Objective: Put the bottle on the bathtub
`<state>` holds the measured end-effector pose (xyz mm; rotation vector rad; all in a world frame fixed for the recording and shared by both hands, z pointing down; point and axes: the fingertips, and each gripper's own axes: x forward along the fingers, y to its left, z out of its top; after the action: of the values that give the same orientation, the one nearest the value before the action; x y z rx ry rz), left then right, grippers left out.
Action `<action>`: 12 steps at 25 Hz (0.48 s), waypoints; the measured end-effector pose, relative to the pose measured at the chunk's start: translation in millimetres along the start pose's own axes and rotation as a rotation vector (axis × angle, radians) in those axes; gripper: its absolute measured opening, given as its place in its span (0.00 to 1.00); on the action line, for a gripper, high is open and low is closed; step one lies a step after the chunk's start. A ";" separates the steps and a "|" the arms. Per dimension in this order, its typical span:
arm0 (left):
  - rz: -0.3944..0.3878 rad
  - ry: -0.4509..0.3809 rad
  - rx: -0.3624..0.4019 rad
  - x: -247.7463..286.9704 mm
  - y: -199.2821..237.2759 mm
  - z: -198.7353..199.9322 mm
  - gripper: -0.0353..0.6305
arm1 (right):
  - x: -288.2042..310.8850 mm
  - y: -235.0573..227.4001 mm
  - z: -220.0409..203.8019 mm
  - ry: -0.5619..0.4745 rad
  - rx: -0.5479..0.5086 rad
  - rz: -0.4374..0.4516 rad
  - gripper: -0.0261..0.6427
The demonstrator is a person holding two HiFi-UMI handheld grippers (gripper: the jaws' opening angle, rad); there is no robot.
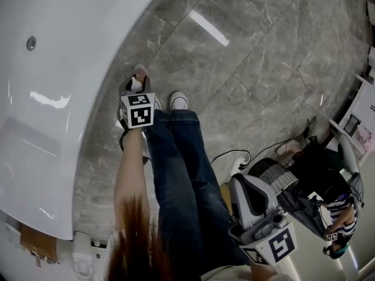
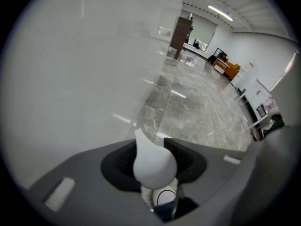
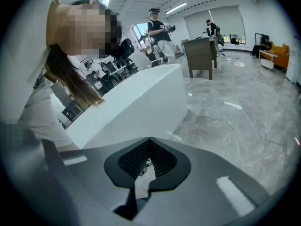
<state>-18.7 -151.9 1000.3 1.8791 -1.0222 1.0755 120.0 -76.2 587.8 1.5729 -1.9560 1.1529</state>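
Between the fingers (image 2: pixel 186 157) of the left gripper (image 2: pixel 155 149): pinching the bottle (image 2: pixel 154 166) across its round white belly, with a narrow pointed end poking out past the tips. Appearing to carry the bottle's long axis roughly along the gripper's own line, steeply down toward the floor (image 1: pixel 263 69). Hanging in the air close beside the outer wall of the bathtub (image 1: pixel 88 69), resting on nothing; not possible to tell whether it is touching the wall.

Noting the relation that matters: lying to the left of the gripper in the head view, the tub's broad white rim. Judging that rim to be sitting higher than the bottle, since the left gripper view is showing only the wall's side face and its joint with the floor. Judging the coming move as calling for a lift and a swing leftward, then a turn to bring the bottle's base flat. Rating the task as not yet done. Flagging the glossy, curved rim as a slip hazard for so rounded a bottle.

Holding the right gripper (image 3: pixel 149 142) well apart, on the far side of the person (image 1: pixel 176 174), with its fingers pressed together on nothing; rating the left as the only hand placed for the set-down.
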 end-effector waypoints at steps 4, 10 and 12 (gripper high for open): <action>-0.011 0.026 0.009 3.9 -1.6 -4.8 0.33 | -1.0 0.9 -0.5 0.004 -0.006 0.004 0.04; -0.016 0.036 0.021 5.9 -4.1 -5.7 0.34 | -0.7 -1.9 2.6 0.002 -0.013 0.004 0.04; -0.026 0.045 0.031 5.7 -7.3 -7.5 0.34 | -0.9 -2.0 3.3 0.002 -0.016 0.004 0.04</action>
<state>-12.7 -144.0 1006.8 1.8793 -0.9587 1.1196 122.8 -78.3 585.9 1.5602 -1.9635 1.1370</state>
